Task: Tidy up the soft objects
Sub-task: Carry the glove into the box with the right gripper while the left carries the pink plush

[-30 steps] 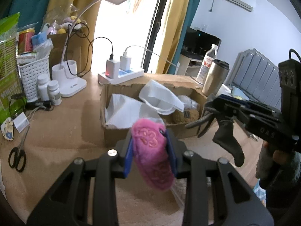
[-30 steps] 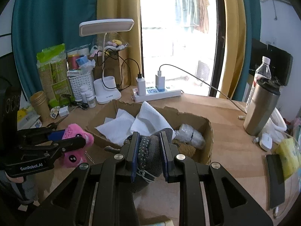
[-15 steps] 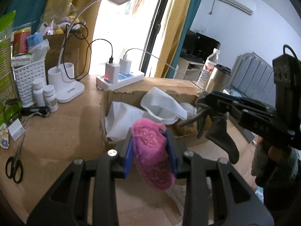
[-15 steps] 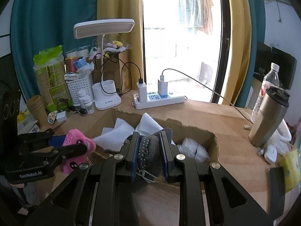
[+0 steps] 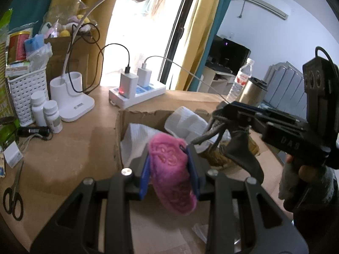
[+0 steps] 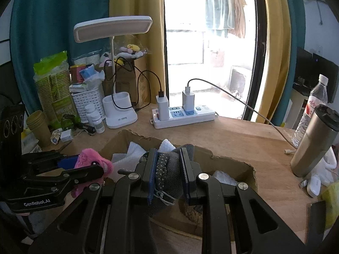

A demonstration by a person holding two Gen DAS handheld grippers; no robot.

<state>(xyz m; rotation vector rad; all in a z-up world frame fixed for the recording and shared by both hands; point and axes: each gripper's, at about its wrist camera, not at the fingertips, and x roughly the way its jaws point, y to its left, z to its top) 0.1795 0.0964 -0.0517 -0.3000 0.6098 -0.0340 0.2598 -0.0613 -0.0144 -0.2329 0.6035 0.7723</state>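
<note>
My left gripper (image 5: 169, 171) is shut on a fuzzy pink slipper (image 5: 171, 175), held just over the near left wall of an open cardboard box (image 5: 118, 139). From the right wrist view the pink slipper (image 6: 93, 160) shows at the left. My right gripper (image 6: 167, 173) is shut on a grey knitted sock (image 6: 169, 175), which hangs over the box (image 6: 233, 163). In the left wrist view the right gripper (image 5: 224, 124) reaches in from the right with the grey sock (image 5: 243, 154) dangling. White cloths (image 5: 186, 122) and a brown woolly item (image 5: 218, 156) lie in the box.
Behind the box on the wooden table sit a power strip (image 6: 184, 116) with chargers, a white desk lamp (image 6: 118, 114), pill bottles (image 5: 46, 114) and a white basket (image 5: 25, 93). Scissors (image 5: 12, 199) lie at left. A steel tumbler (image 6: 313, 141) and water bottle (image 6: 313, 105) stand at right.
Both grippers have moved forward toward the box with their loads still gripped; the box and the power strip look closer in both views.
</note>
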